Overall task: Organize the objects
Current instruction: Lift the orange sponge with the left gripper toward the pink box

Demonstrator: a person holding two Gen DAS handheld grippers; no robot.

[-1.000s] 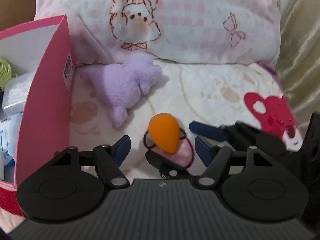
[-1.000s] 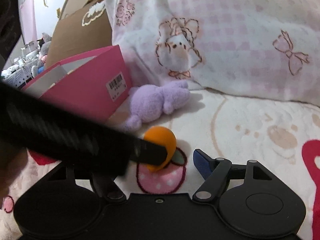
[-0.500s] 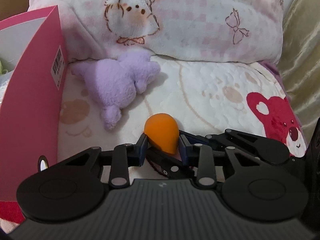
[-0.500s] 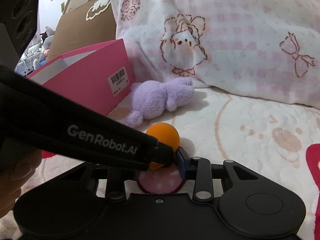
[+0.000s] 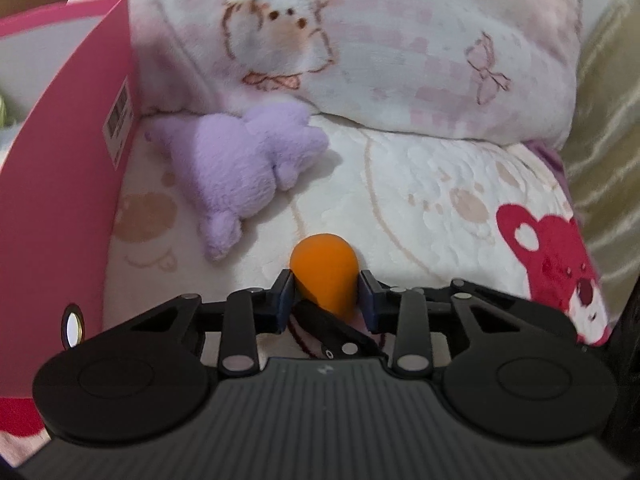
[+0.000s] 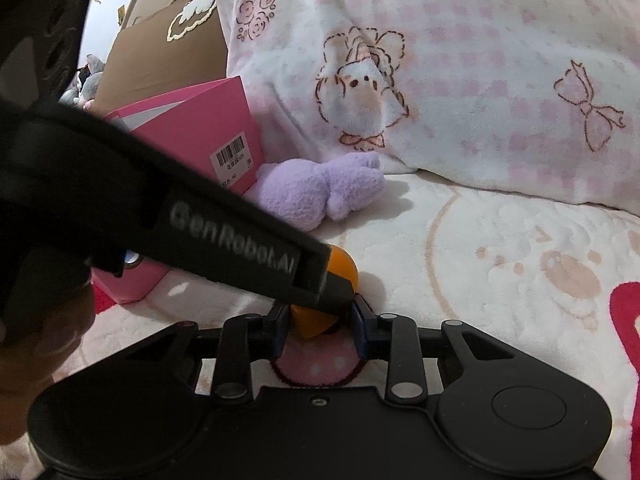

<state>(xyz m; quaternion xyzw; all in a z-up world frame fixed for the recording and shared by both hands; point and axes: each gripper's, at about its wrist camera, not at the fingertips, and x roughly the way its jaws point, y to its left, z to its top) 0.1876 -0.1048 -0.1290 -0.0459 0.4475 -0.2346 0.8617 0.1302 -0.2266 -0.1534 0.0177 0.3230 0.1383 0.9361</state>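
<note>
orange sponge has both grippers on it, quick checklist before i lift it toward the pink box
1. left gripper pads pressing the orange sponge: ok
2. right gripper jaws closing with the sponge's narrow end between them, firm contact: cannot tell
3. Grippers clear of each other: not ok, the left gripper lies across the right one's jaws
4. purple plush apart from the sponge: ok
5. pink box top open: ok
6. Room inside the box: cannot tell

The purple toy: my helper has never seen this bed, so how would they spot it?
Find the big pink-checked pillow on the bed. In front of it, beside the pink box, lies the purple toy. It is the only fluffy lilac thing there.
</note>
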